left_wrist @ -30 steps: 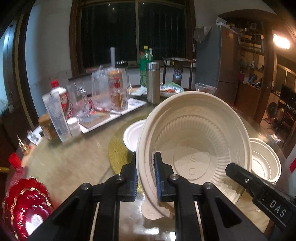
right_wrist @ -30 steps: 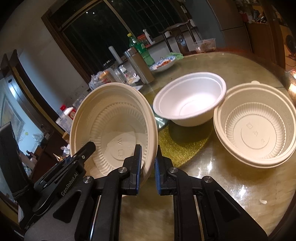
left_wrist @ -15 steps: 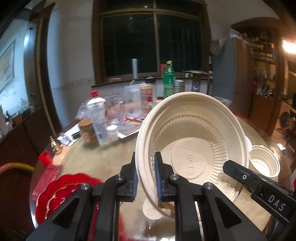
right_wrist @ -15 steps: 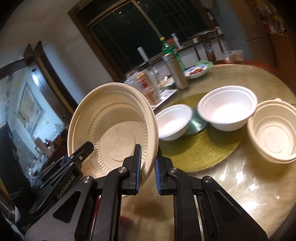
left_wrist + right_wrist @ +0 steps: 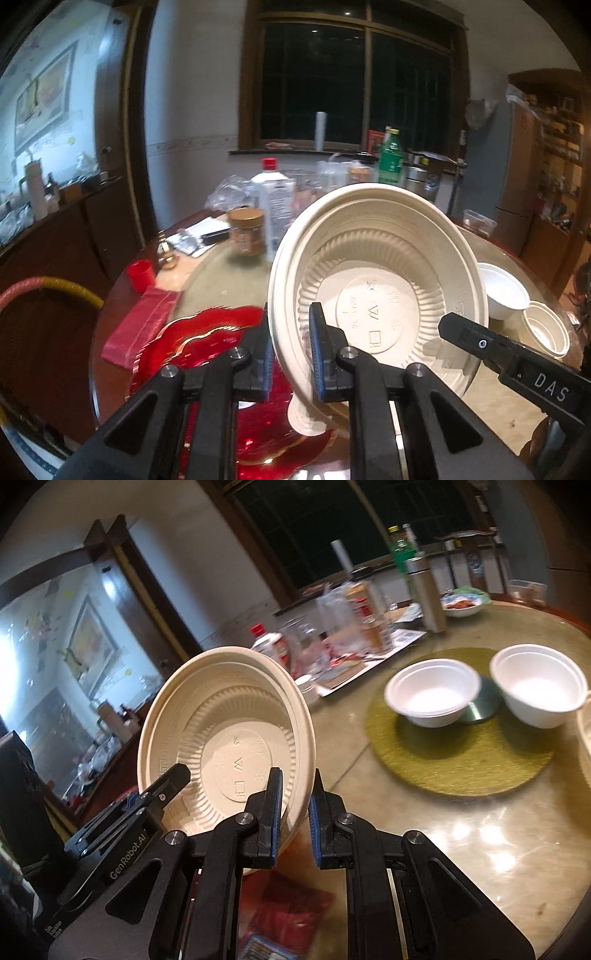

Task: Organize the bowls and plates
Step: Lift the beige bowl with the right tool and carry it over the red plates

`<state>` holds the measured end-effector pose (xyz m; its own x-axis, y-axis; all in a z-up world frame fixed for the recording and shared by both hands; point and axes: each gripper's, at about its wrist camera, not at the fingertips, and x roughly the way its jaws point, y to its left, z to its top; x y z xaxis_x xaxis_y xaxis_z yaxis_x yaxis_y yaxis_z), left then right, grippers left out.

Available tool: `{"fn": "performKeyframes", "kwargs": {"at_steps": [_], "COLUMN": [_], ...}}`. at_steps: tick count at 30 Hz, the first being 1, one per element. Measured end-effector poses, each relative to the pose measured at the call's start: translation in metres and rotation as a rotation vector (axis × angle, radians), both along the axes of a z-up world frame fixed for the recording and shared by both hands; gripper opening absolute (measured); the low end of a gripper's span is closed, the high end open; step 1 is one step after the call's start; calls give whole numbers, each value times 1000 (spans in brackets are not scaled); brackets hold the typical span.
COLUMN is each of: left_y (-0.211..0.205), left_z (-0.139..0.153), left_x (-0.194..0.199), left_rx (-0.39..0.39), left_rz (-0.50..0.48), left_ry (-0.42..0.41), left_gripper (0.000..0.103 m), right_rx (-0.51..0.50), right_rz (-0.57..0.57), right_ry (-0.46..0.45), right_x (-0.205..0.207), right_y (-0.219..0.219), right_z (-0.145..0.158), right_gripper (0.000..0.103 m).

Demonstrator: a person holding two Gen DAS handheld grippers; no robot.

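Observation:
A cream ribbed bowl point(image 5: 376, 295) hangs tilted in the air, its inside facing both cameras. My left gripper point(image 5: 290, 314) is shut on its left rim. My right gripper point(image 5: 296, 775) is shut on the opposite rim of the same bowl point(image 5: 229, 746). One finger of the right gripper point(image 5: 480, 339) shows in the left wrist view, and a left finger point(image 5: 162, 794) in the right wrist view. Red gold-edged plates point(image 5: 207, 332) lie on the table below the bowl. Two white bowls point(image 5: 432, 690) point(image 5: 535, 686) stand on a green round mat point(image 5: 461, 760).
Another cream bowl point(image 5: 546, 332) sits beyond the white ones at the right. Bottles, a jar point(image 5: 247, 236) and cluttered packaging point(image 5: 347, 627) line the table's far side. A red packet point(image 5: 140, 325) and red cap point(image 5: 140, 273) lie near the left edge. A dark sideboard point(image 5: 48, 236) stands left.
Both grippers have carried the cream bowl to the left, away from the white bowls. The red plates have come into view beneath it. The grips are unchanged.

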<state>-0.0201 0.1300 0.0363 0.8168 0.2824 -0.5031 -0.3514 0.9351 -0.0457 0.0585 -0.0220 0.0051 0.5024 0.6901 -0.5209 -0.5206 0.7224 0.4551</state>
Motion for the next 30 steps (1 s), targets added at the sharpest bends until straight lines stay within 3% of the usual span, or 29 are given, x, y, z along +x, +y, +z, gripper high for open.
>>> {"fn": "performKeyframes", "kwargs": {"at_steps": [16,30], "left_y": [51,69], "left_z": [-25,-43], "left_x": [-20,-26], "left_rx": [-42,-100], "left_rz": [123,127], "left_ry": [77,139], "left_gripper": [16,17], "right_rx": [-95,-151], "right_rz": [180,237], "right_ry": [47,107], "right_x": [-11,-10], "right_y": [72,92], "right_z": [-14,-29], "right_gripper": [13,13]}}
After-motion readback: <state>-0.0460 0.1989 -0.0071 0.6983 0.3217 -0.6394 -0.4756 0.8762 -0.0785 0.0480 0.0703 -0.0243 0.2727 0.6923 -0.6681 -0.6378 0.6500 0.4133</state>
